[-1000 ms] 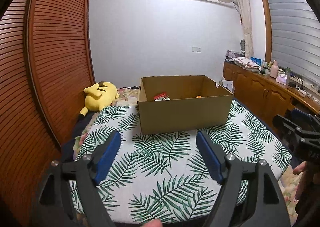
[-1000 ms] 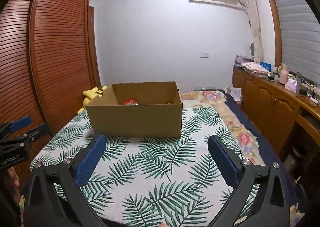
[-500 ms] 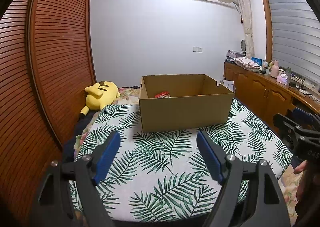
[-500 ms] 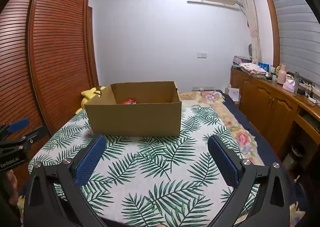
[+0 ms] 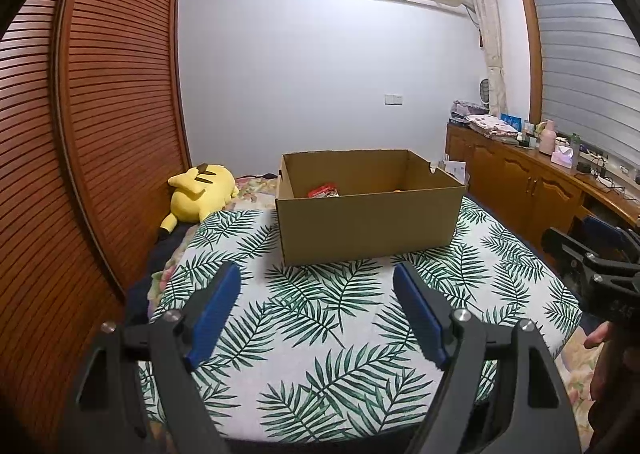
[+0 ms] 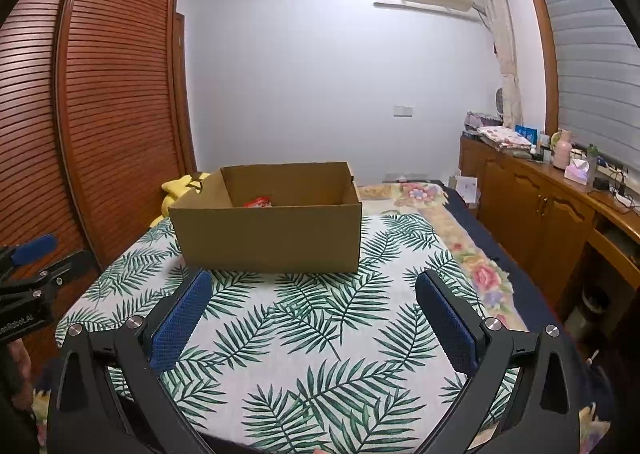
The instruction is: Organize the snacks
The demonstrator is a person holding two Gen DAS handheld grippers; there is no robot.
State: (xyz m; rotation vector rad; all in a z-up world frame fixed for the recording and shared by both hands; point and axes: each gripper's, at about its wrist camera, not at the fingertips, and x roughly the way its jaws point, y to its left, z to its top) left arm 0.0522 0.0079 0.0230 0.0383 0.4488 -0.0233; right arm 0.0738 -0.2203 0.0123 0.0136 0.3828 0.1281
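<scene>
Cardboard box [image 5: 366,210] sits straight ahead of my left gripper [image 5: 316,294] in the left wrist view, on the bed [image 5: 320,334] with its leaf-print cover, long side facing me. Left gripper is spread wide with nothing between its blue pads; box well beyond the tips. Inside the box I see a red snack packet [image 5: 323,190] near the left-back part and a bit of something orange at the right; rest of the floor hidden by the near wall. Yellow plush toy [image 5: 198,190] lies left of the box by the wardrobe. My right gripper shows at the right edge.

Right wrist view: box [image 6: 268,228] sits ahead and left of centre, so it lies up-left of my right gripper [image 6: 312,302]. That gripper is also wide apart and empty. Red packet [image 6: 259,201] again visible inside. No loose snacks on the cover in either view, so I judge the sorting nearly done or a new item is needed. Left gripper looks better lined up with the box.
</scene>
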